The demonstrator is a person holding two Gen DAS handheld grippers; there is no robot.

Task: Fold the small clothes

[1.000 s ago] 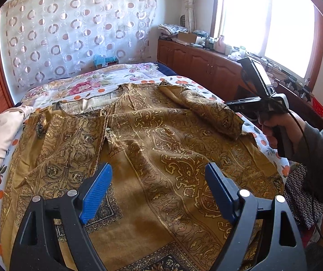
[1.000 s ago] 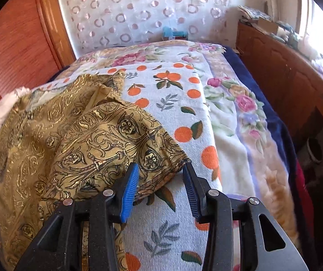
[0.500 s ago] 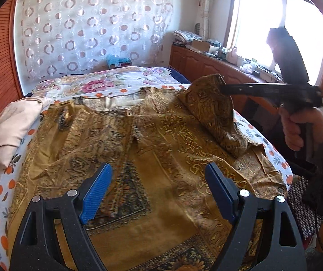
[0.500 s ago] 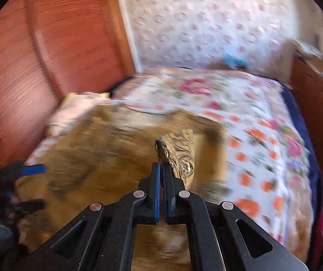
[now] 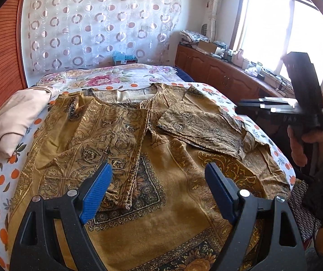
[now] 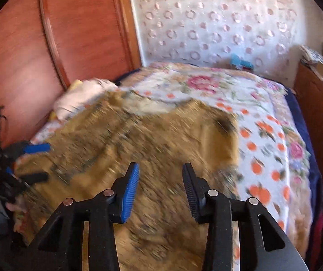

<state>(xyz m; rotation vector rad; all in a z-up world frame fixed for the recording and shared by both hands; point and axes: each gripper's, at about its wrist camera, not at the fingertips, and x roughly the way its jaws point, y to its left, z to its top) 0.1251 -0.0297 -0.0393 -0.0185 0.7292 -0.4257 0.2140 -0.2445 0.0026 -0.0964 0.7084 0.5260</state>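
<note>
Gold patterned tunic (image 5: 152,158) on bed, both sleeves folded in, left gripper (image 5: 159,189) and right gripper (image 6: 160,189) jaws apart, empty

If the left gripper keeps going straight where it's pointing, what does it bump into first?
Most likely the golden patterned garment spread on the bed. The left gripper is open and angled down toward its middle, with nothing in between, though depth is hard to judge.

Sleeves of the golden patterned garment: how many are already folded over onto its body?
2. The left sleeve lies folded in along the centre; the right sleeve lies across the chest. Both the left gripper and right gripper are open.
</note>
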